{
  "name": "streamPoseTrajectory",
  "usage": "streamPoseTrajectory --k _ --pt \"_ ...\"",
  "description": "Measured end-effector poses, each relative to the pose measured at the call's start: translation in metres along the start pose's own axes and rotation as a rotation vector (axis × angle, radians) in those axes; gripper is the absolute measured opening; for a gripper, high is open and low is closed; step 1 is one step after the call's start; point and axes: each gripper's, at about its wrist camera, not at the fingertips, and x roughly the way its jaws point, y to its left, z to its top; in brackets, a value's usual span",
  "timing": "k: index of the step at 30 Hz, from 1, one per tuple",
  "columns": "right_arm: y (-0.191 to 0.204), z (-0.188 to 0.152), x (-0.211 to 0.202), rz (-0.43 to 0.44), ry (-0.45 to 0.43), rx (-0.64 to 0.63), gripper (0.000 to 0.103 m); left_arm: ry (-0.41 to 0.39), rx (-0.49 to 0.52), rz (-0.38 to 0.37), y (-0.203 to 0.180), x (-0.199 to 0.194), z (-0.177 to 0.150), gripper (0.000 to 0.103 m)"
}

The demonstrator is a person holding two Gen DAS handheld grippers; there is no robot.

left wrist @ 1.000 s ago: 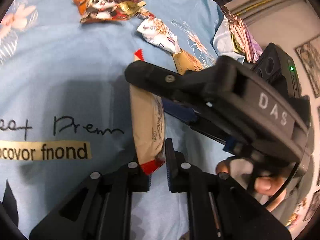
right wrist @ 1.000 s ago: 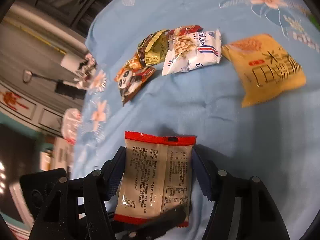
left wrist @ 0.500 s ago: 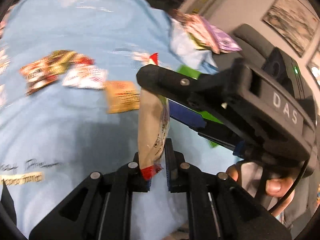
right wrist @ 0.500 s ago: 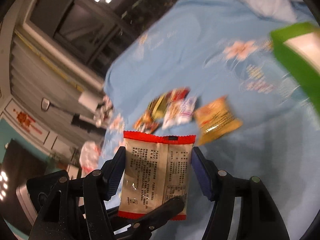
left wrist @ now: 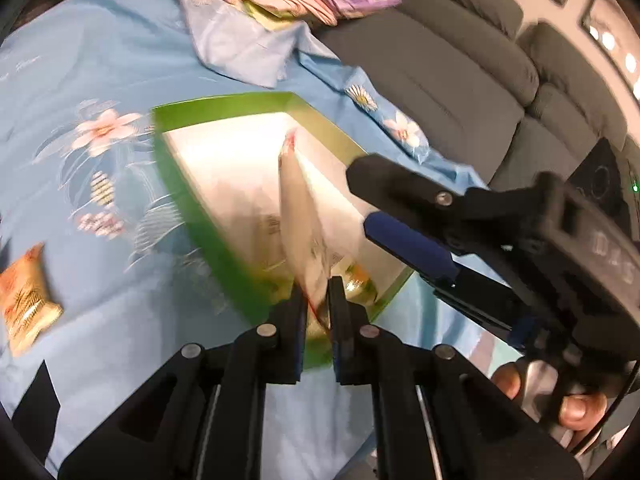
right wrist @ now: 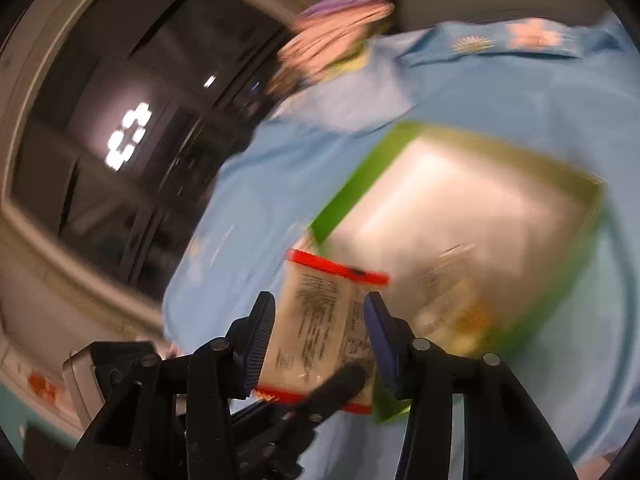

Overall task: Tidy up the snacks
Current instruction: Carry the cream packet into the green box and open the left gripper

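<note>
Since the earlier frames: scattered packets gone from centre view, green-rimmed box [left wrist: 188, 208] now filling the middle of both views; one orange packet [left wrist: 24, 304] left at the left edge of the left wrist view.

Left tool [left wrist: 318, 312]: clenched on the lower red seal of the beige snack packet [left wrist: 302, 216]. Right tool [right wrist: 320, 332]: jaws closing, one on each long side of the same packet [right wrist: 320, 320]; contact of the pads not confirmed through motion blur.

Packet position: held upright, off the blue floral cloth [left wrist: 100, 80], long axis running from lower centre toward upper centre in both views, over the near end of the box.

Governing relation: box interior lies directly ahead of and below both tools, with other wrappers, blurred, already at its near end. Left tool nearer the packet's lower edge and bearing it. Probable next move: lower and release into the box. Risk: packet catching the near green wall.
</note>
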Motion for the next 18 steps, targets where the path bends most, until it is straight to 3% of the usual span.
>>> streamPoseTrajectory --k 3,5,7,8,9,10,11,12,15,18 --pt "-0.027 0.006 0.005 -0.055 -0.008 0.086 0.050 0.004 0.035 0.002 -0.012 0.020 0.013 0.009" --pt "-0.038 0.008 0.004 -0.065 -0.024 0.116 0.050 0.009 0.054 0.056 -0.015 0.029 0.022 0.009" --pt "-0.039 0.008 -0.003 -0.073 -0.068 0.141 0.055 -0.007 0.056 0.110 -0.012 0.030 0.026 0.015" --pt "-0.039 0.008 -0.007 -0.064 -0.087 0.148 0.067 -0.018 0.052 0.145 -0.009 0.026 0.025 0.033" --pt "-0.039 0.008 -0.012 -0.047 -0.108 0.159 0.080 -0.032 0.050 0.169 -0.007 0.021 0.023 0.060" --pt "-0.038 0.007 -0.018 -0.017 -0.139 0.173 0.086 -0.072 0.050 0.213 -0.002 0.012 0.021 0.076" --pt "-0.041 0.007 -0.022 0.006 -0.158 0.182 0.094 -0.103 0.055 0.258 0.000 0.005 0.020 0.100" --pt "-0.039 0.006 -0.026 0.032 -0.172 0.186 0.099 -0.140 0.066 0.324 0.002 -0.003 0.018 0.102" --pt "-0.026 0.006 -0.024 0.039 -0.143 0.137 0.102 -0.242 0.166 0.547 0.008 -0.031 0.006 0.102" --pt "-0.001 -0.004 -0.014 0.002 -0.087 0.045 0.102 -0.246 0.220 0.663 0.022 -0.049 -0.004 0.102"
